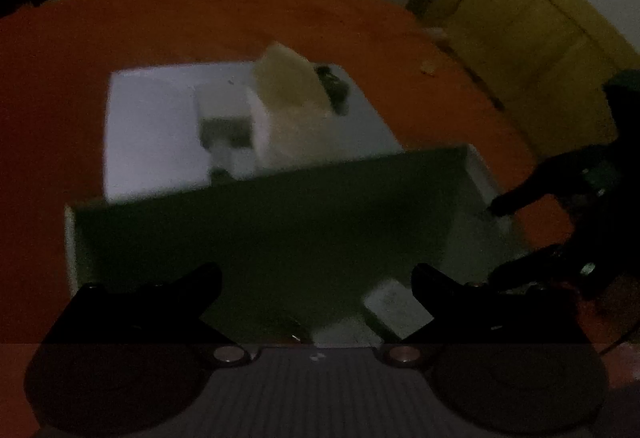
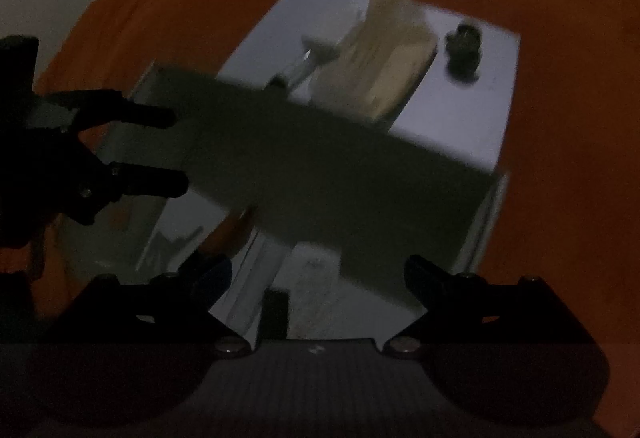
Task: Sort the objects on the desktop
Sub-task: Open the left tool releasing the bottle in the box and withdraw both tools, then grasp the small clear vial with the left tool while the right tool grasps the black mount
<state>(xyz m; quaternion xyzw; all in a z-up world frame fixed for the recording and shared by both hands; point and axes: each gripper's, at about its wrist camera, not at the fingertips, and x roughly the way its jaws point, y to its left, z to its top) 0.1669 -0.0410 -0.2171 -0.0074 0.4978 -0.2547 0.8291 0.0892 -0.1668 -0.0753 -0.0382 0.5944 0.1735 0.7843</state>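
The frames are dim and blurred. A white board (image 1: 152,126) lies on the orange table (image 1: 200,22), also in the right wrist view (image 2: 492,86). On it stand a tan and white pack (image 1: 288,94) (image 2: 392,54), a small white box (image 1: 224,118) and a dark round object (image 1: 332,86) (image 2: 464,50). A shallow white tray with a dark shaded wall (image 1: 280,222) (image 2: 320,158) sits in front. My left gripper (image 1: 316,278) is open over the tray, above a small white block (image 1: 392,306). My right gripper (image 2: 320,278) is open over the tray too.
The right gripper (image 1: 496,242) shows at the tray's right edge in the left wrist view; the left gripper (image 2: 176,150) shows at its left edge in the right wrist view. A yellow cabinet (image 1: 532,38) stands beyond the table's right side. Dark furniture fills the back.
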